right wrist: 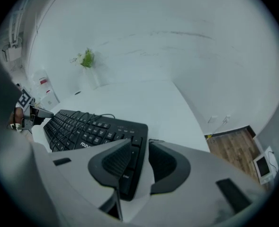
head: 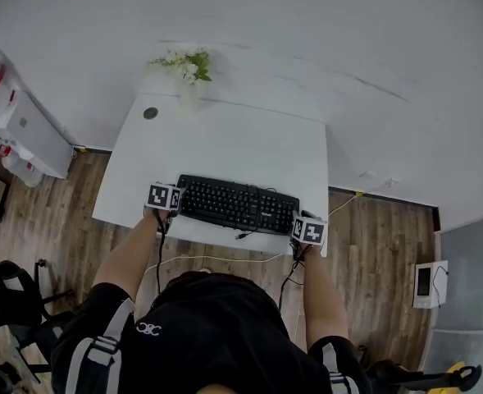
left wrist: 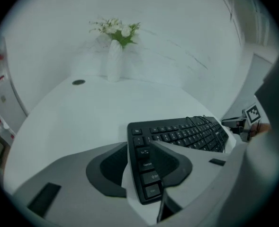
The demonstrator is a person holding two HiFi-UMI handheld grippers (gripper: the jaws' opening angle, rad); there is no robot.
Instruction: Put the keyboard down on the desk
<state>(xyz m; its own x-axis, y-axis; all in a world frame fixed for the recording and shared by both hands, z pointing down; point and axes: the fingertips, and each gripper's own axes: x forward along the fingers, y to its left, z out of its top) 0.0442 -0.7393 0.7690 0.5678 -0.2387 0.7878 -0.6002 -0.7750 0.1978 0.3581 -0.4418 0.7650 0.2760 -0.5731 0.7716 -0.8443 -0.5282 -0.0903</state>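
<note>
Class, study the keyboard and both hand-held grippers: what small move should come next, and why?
Probably draw the left hand-held gripper and right hand-held gripper back off the keyboard: it lies flat on the desk, and both pairs of jaws stand apart around its ends.

The keyboard (head: 239,205) spanning the left gripper (left wrist: 139,144) and the right gripper (right wrist: 140,144) is black with white key legends. Each gripper body is light grey, and the jaw pads (left wrist: 106,167) are dark grey with a fine ribbed pattern. The marker cube (head: 164,196) carries black squares on white. The desk (head: 225,138) under both grippers is plain white. Ahead of the left gripper, the vase (left wrist: 113,60) is white and holds white flowers with green leaves. Right of the right gripper, the floor (right wrist: 234,145) shows brown wood grain.
</note>
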